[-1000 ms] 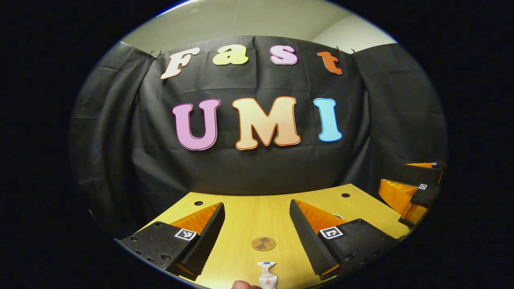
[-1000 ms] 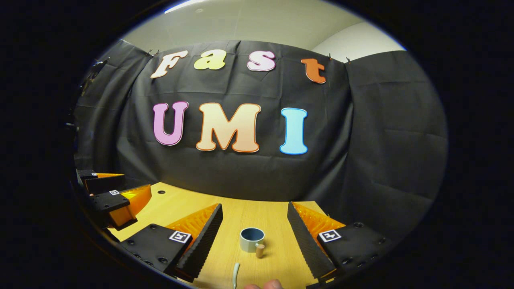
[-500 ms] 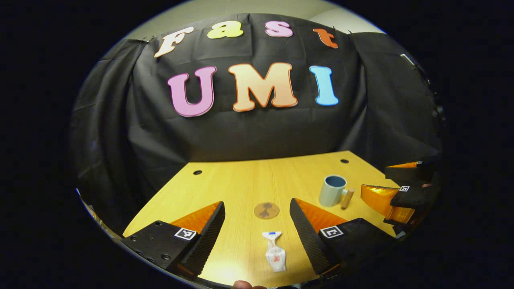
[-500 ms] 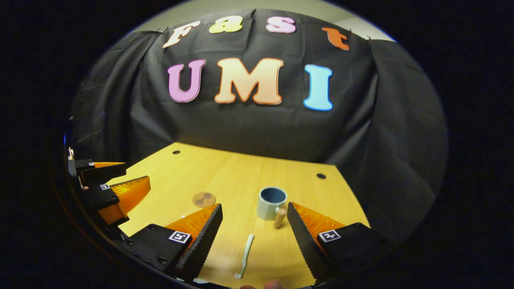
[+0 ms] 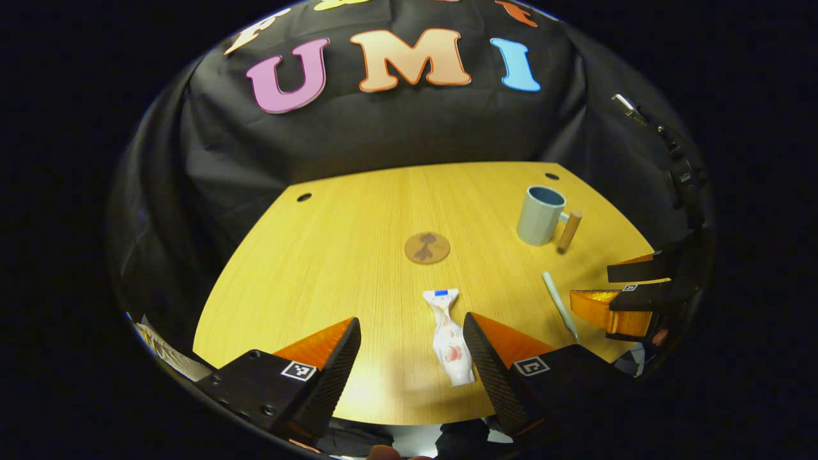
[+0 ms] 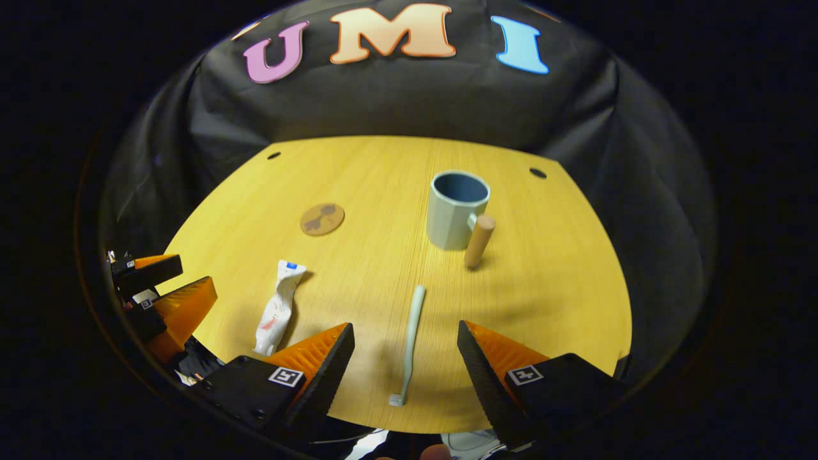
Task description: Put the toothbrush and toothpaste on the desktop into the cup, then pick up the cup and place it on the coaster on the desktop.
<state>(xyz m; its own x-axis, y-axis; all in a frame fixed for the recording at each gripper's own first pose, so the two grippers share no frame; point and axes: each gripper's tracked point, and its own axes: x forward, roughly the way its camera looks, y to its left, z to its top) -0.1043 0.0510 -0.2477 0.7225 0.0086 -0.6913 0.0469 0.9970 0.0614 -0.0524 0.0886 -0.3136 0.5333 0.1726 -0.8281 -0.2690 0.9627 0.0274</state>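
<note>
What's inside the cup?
Looking into the cup from the right gripper view, only its dark blue inside wall shows, nothing sticking out. Its bottom is hidden by the rim. The toothbrush and toothpaste lie on the table.

- We take this for a staged recording booth rather than a lived-in home: black cloth (image 6: 409,102) hangs as the wall from nine round to three o'clock.
- The light wooden counter (image 6: 358,166) has cable holes (image 6: 538,173) near its far corners, like an office desk.
- A cup (image 6: 455,211), coaster (image 6: 322,219), toothpaste (image 6: 276,308) and toothbrush (image 6: 409,338) lie spread apart as props.
</note>
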